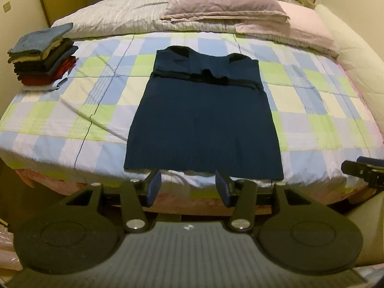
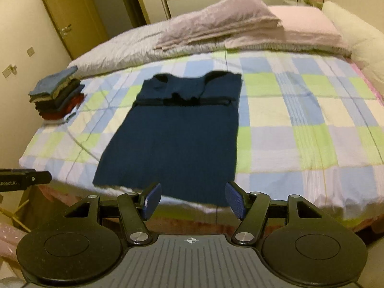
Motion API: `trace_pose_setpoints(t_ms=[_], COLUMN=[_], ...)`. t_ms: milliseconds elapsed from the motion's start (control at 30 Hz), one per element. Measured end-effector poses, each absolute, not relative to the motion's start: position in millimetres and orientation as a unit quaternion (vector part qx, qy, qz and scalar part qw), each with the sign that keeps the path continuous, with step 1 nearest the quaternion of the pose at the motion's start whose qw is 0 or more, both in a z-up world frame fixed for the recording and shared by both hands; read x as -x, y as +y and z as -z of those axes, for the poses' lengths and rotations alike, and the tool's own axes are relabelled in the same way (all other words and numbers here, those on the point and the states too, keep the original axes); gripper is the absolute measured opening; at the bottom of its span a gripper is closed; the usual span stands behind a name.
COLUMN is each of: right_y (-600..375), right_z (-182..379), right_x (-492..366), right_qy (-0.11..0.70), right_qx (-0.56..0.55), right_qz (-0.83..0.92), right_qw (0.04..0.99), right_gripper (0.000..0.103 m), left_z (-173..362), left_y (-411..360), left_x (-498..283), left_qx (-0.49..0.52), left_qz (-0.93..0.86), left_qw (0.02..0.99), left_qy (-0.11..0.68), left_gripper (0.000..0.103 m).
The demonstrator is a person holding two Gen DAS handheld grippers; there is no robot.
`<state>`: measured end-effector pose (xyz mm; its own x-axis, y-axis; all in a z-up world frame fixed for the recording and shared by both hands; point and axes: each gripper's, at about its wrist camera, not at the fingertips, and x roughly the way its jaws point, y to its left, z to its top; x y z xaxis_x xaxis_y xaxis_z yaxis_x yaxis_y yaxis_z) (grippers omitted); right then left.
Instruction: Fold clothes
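A dark navy knit sweater lies flat on the checked bedspread, its sleeves folded across the chest and its hem toward the near edge of the bed. My left gripper hangs just short of the hem, jaws open with nothing between the blue pads. In the right wrist view the same sweater lies ahead, and my right gripper hovers over the hem, open and empty. The other gripper's black body shows at the right edge and at the left edge.
A stack of folded clothes sits at the bed's far left corner. Folded lilac blankets and a pink pillow lie at the head. A cream padded headboard runs along the right. A door stands at the back left.
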<state>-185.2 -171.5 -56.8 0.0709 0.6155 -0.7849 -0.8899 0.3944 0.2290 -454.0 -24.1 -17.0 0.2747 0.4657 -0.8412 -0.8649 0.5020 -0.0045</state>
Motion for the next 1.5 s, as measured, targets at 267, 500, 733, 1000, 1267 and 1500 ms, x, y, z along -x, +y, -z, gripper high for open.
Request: trace_pose_setpoints(t_ms=[267, 500, 733, 1000, 1267, 1500], right_y=[-182, -190, -195, -196, -195, -195], right_z=[70, 71, 69, 64, 63, 65], right_x=[188, 201, 213, 225, 230, 229], right_qy=[0.473, 0.477, 0.477, 0.467, 0.467, 0.471], right_qx=[0.178, 0.192, 0.209, 0.213, 0.213, 0.212], right_qz=[-0.515, -0.508, -0.495, -0.497, -0.5, -0.5], right_qw=[0.692, 0.691, 0.696, 0.7, 0.697, 0.695], right_gripper=[0.063, 0.063, 0.063, 0.063, 0.063, 0.063], left_z=[22, 25, 28, 32, 30, 32], left_y=[-35, -43, -48, -54, -57, -58], left_x=[455, 456, 470, 487, 494, 489], left_qx=[0.24, 0.238, 0.251, 0.257, 0.256, 0.253], left_qz=[-0.432, -0.424, -0.428, -0.434, -0.439, -0.437], left_qw=[0.756, 0.757, 0.754, 0.749, 0.746, 0.746], left_qy=[0.43, 0.436, 0.431, 0.43, 0.43, 0.434], left_gripper=[0.046, 0.047, 0.048, 0.049, 0.049, 0.049])
